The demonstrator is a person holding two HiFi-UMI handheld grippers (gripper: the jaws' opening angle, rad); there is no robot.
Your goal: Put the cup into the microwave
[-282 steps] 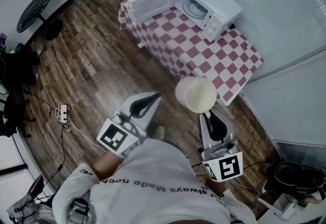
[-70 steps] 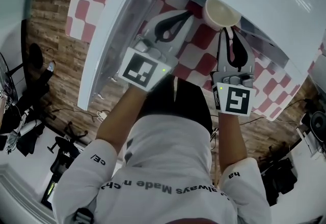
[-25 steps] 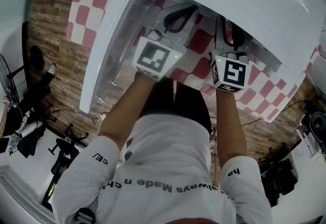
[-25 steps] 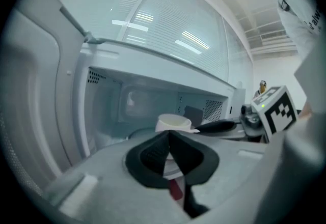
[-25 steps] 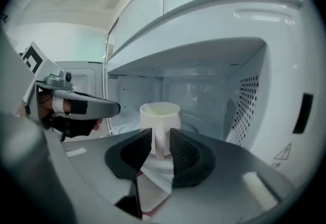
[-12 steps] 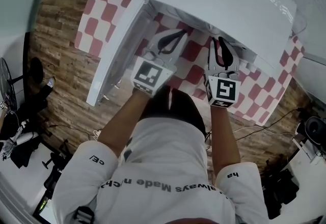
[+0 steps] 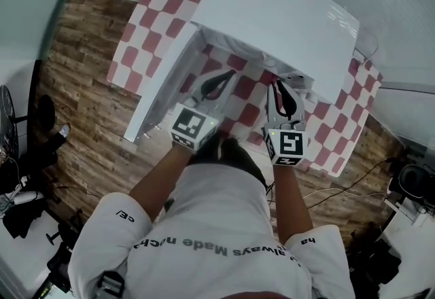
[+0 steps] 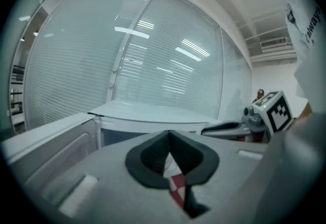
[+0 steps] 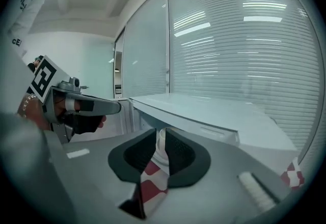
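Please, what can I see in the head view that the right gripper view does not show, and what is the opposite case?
Only the head view: the wood floor and the marker cube of the right gripper. Only the right gripper view: the cup, seen through the narrow gap between that gripper's jaws, seemingly inside the microwave. Both: the microwave, the checked cloth and the left gripper.
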